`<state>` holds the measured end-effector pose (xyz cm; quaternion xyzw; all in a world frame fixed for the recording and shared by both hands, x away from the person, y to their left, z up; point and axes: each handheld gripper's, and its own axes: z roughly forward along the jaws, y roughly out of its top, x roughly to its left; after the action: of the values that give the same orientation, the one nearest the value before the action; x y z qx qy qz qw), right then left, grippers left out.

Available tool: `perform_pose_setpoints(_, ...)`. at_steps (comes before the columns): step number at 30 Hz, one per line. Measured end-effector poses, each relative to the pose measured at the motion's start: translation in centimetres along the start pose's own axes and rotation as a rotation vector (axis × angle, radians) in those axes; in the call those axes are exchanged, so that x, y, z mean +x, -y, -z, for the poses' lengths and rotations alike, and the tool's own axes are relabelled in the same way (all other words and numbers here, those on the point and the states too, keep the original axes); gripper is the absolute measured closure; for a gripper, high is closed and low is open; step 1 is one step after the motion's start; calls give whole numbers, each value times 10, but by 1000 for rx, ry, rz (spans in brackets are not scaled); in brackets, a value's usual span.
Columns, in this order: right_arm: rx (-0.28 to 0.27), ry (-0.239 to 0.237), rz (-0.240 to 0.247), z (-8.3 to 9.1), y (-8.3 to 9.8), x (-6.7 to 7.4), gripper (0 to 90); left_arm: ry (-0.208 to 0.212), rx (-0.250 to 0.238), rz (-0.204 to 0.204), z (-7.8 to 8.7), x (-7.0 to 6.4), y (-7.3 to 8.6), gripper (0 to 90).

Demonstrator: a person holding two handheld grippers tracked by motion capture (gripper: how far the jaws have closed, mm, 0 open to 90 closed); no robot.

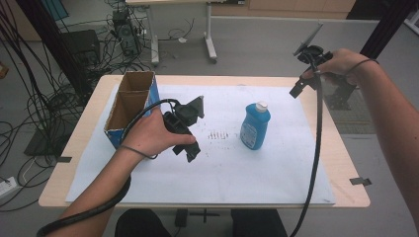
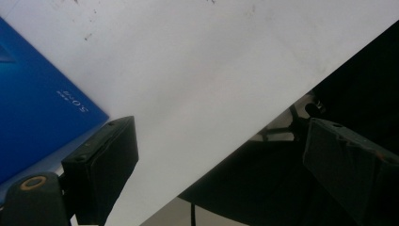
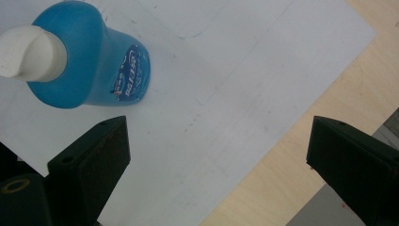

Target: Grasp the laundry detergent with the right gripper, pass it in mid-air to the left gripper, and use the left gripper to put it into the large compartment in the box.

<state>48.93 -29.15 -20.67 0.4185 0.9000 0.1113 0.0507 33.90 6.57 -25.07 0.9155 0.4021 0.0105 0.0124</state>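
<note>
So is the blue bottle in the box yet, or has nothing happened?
Nothing looks done yet. The blue bottle stands upright on the white sheet, apart from the open cardboard box, which looks empty from above. Both grippers are open and hold nothing: the left gripper hangs beside the box, the right gripper is raised over the table's far right corner. Everything is left.

A glossy blue plastic bottle [image 1: 255, 126] stands on matt white paper [image 1: 276, 163] over the pale wooden counter [image 1: 346, 163], beside a cardboard box [image 1: 129, 106].

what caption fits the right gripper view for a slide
Open right gripper above white paper sheet, upright blue plastic bottle with white cap ahead.
</note>
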Motion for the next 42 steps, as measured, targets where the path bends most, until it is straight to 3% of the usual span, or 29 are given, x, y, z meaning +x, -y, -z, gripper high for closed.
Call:
perform_pose_setpoints(20,-45,-16,-16,-4,6,-6,57,17,1,-1,-8,4,-7,108)
perform_pose_setpoints(42,-99,4,13,-13,65,9,52,42,-5,-5,-12,5,-2,108)
